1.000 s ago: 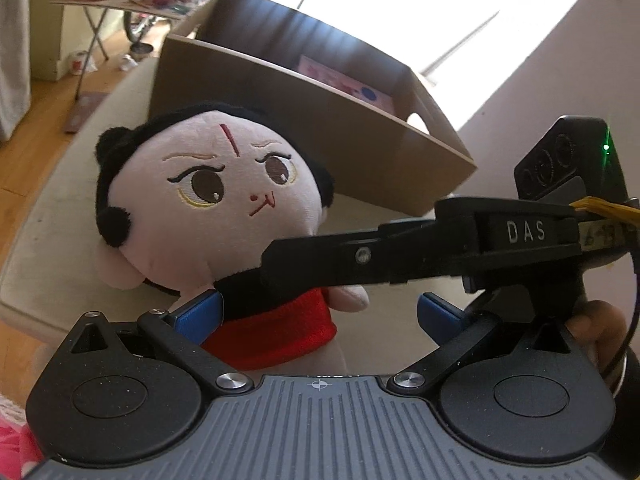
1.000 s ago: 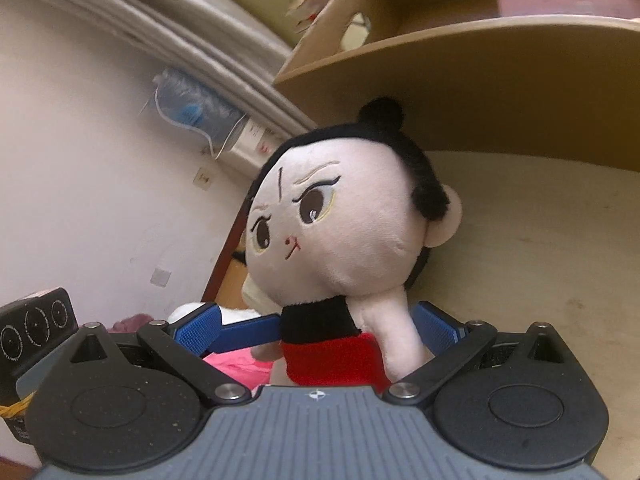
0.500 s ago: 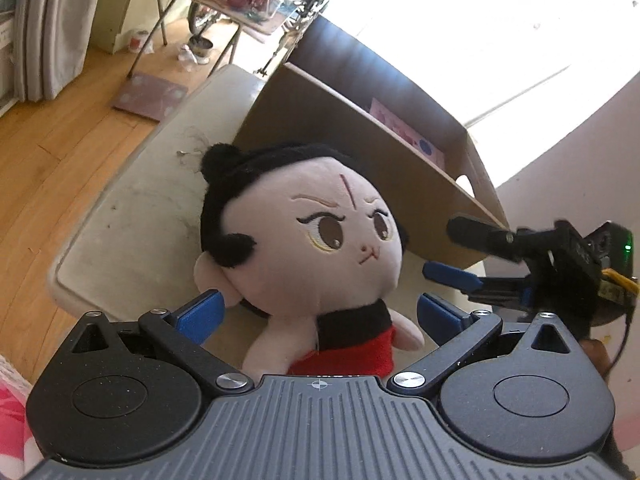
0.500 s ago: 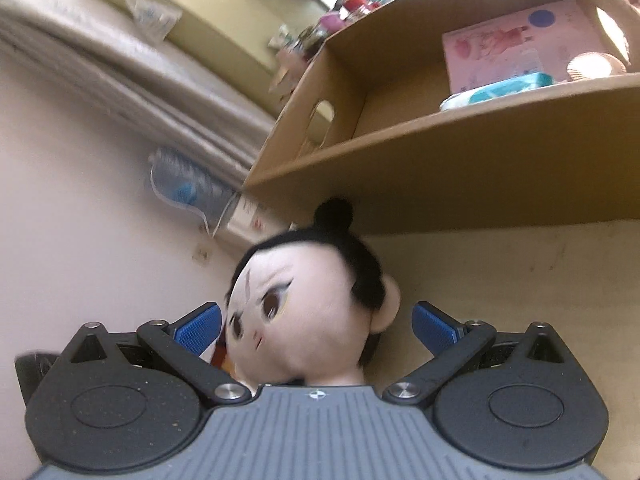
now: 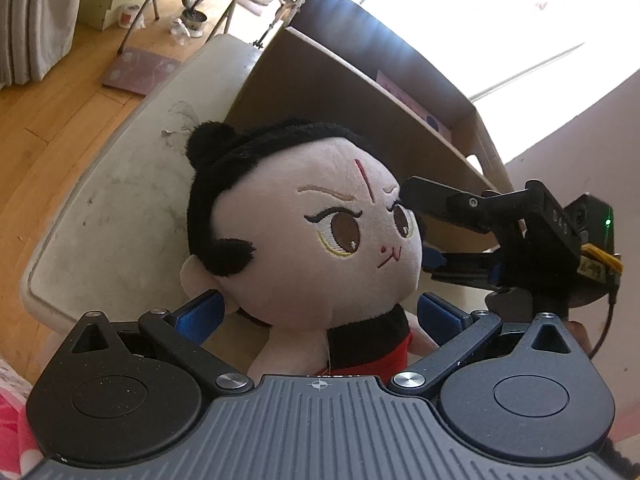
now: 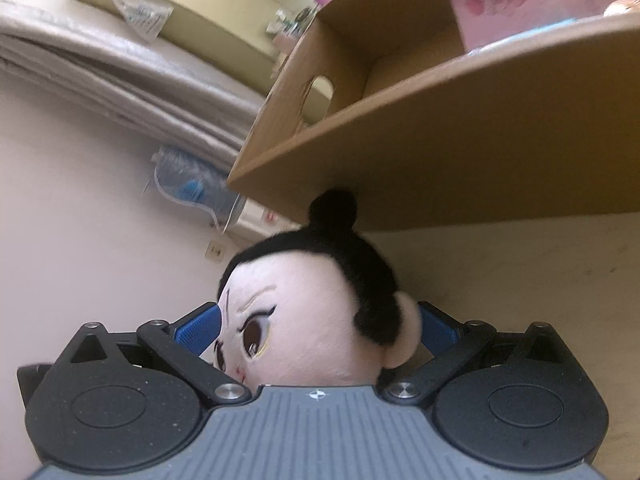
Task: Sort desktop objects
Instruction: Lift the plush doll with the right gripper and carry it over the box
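A plush doll with black hair, a pale face and a red top sits on the cream table, in front of an open cardboard box. My left gripper is open, its blue pads either side of the doll's neck. My right gripper is open around the doll's head; in the left wrist view its black fingers flank the face from the right. Contact with the doll is unclear for both grippers.
The box holds a pink printed card and a pale blue item. The table's left edge drops to a wooden floor. A white wall and a plastic bag lie left in the right wrist view.
The right gripper was shut-looking across the doll's torso a second ago, then drew back and now flanks the head. The left gripper closed in on the doll; the view tilted.
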{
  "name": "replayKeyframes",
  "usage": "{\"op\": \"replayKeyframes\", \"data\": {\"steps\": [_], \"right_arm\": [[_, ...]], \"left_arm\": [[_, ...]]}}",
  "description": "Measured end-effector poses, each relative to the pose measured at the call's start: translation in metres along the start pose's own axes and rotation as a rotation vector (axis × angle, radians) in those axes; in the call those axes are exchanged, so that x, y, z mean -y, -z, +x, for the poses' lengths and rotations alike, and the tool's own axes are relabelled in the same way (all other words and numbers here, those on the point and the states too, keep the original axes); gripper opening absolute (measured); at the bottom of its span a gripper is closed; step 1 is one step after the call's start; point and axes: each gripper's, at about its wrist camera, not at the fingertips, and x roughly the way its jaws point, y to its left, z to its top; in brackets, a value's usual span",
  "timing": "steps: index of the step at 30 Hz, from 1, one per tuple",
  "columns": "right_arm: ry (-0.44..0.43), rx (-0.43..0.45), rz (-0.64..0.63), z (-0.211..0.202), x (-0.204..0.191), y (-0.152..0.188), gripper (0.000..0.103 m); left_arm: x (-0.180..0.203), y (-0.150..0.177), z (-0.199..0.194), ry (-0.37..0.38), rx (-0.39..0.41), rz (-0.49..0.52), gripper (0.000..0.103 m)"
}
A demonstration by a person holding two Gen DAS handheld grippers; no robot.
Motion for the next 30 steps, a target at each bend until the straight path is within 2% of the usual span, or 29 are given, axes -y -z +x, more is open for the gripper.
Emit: {"op": "replayKeyframes", "data": {"steps": [8, 15, 30], "right_arm": [[0.063, -0.018, -0.101, 0.012, -0.020, 0.007, 0.103], [0.056, -0.025, -0.073, 0.014, -0.019, 0.006, 0.103], [0.049, -0.026, -0.055, 0.010, -0.015, 0.008, 0.103]], "left_arm": [[0.013, 0.002, 0.004, -0.079, -0.016, 0.061, 0.103], [0.021, 0.002, 0.008, -0.133, -0.018, 0.106, 0.103], [0.024, -0.002, 0.013, -0.166, -0.014, 0.112, 0.103]]}}
